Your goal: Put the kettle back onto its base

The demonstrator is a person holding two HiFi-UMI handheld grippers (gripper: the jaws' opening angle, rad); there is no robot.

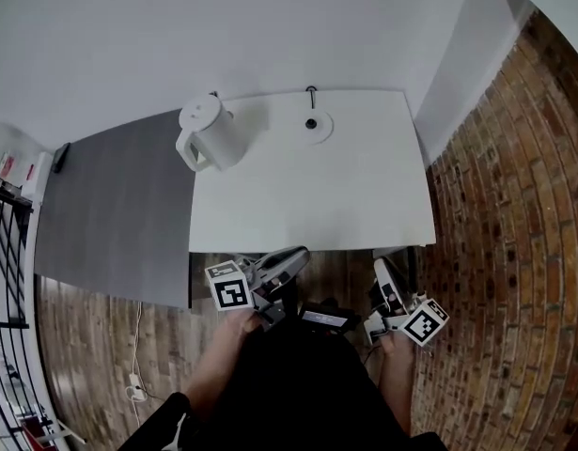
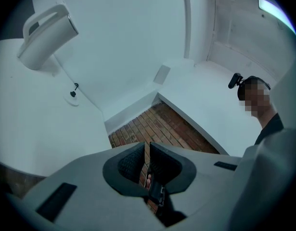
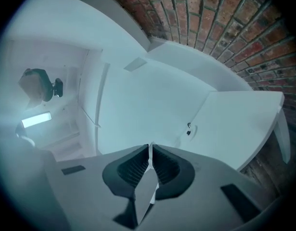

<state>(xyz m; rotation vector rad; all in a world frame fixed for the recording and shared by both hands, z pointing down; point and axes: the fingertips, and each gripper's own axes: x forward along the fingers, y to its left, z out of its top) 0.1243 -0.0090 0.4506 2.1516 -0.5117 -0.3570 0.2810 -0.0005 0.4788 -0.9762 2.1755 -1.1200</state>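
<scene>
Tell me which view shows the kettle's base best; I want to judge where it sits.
The head view: the base shows from above, a round white disc far back on the table, apart from the kettle. The left gripper view and right gripper view show it only small and obliquely.

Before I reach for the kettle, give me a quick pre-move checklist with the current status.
1. Kettle upright on the table, apart from its base: ok.
2. Base bare, nothing on it: ok.
3. Left gripper open for a grasp: not ok, jaws together, empty.
4. Right gripper open: not ok, jaws together, empty.
5. Grippers at the kettle: not ok, both back at the table's near edge.
6. How full the kettle is: cannot tell.
</scene>
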